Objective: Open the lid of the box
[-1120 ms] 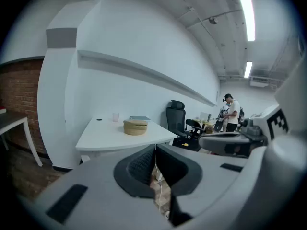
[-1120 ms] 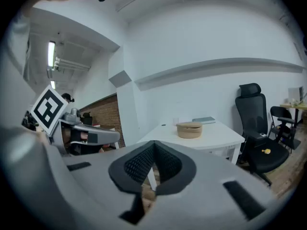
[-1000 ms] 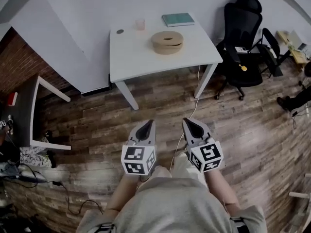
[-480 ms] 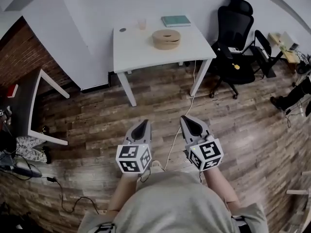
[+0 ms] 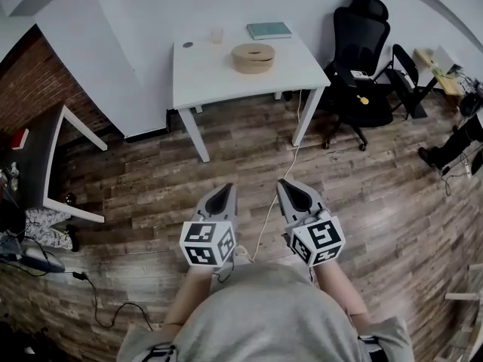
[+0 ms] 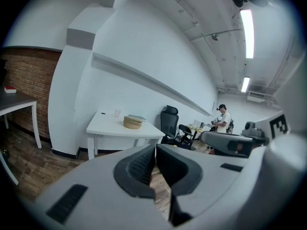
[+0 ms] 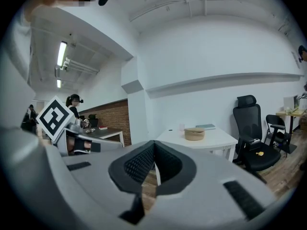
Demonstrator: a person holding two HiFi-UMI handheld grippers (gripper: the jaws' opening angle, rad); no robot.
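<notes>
A round tan box with its lid on [image 5: 253,57] sits on the white table [image 5: 219,81] far ahead; it also shows as the box [image 6: 132,122] in the left gripper view and the box [image 7: 194,133] in the right gripper view. My left gripper [image 5: 225,194] is shut and empty, held low over the wooden floor close to my body. Beside it, my right gripper [image 5: 290,190] is also shut with nothing between its jaws. Both stand well short of the table. In their own views the left gripper [image 6: 155,150] and right gripper [image 7: 154,145] show jaws touching.
On the table lie a green book [image 5: 269,30], a small cup [image 5: 216,35] and a dark disc [image 5: 187,44]. A black office chair [image 5: 361,62] stands right of the table. A cable [image 5: 272,202] runs over the floor. A dark desk [image 5: 34,164] is at the left.
The view has shifted a little; the table sits slightly higher in the picture. Both grippers stay shut and have dropped a bit lower in frame.
</notes>
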